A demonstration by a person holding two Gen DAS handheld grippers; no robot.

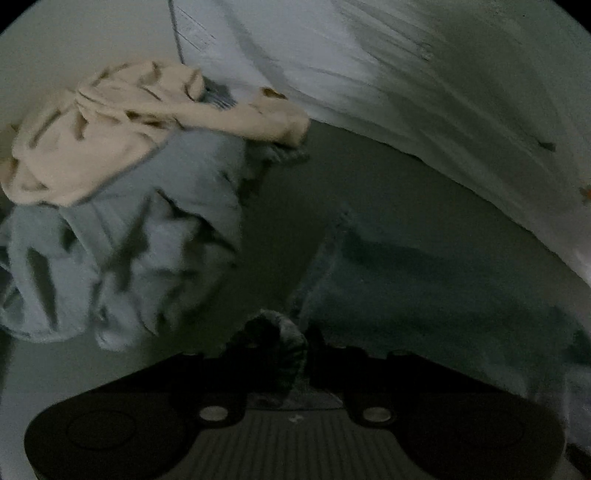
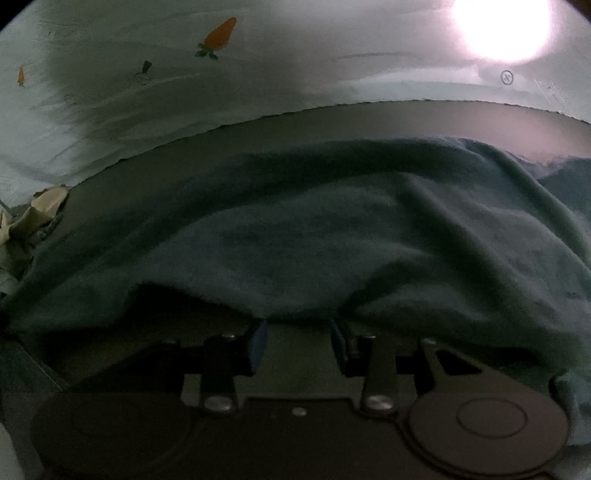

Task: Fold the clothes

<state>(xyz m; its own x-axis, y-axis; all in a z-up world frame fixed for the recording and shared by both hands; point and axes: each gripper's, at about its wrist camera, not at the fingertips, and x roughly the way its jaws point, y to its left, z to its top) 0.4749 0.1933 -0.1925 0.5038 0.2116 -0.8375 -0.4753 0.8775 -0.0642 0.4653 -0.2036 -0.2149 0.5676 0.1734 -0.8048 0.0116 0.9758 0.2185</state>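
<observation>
Left wrist view: a crumpled heap sits at the left, a beige garment (image 1: pixel 140 125) lying on top of a pale blue garment (image 1: pixel 125 251), both on the grey bench (image 1: pixel 280 229). To the right of the heap, across a strip of bare bench, the teal fleece cloth (image 1: pixel 424 280) spreads flat, and one gathered corner of it runs down into the left hand-held gripper (image 1: pixel 286 354), whose jaws are pinched tight on that bunch of fabric. Behind all this lies a pale sheet (image 1: pixel 369 74).

Right wrist view, from the other end: the same teal cloth (image 2: pixel 332 236) drapes over the tips of the right hand-held gripper (image 2: pixel 297 332), whose blue pads (image 2: pixel 258 341) stand apart with only bench visible between them; it grips nothing I can see. Only here do the sheet's carrot prints (image 2: pixel 219 37) and a bright glare (image 2: pixel 502 26) appear, while the heap is just a beige scrap at the left edge.

The cloth looks soft, light, limp and slightly fuzzy, so it should sag and drag rather than hold shape. Corners or hem edges seem the best places to take hold, one per hand.
</observation>
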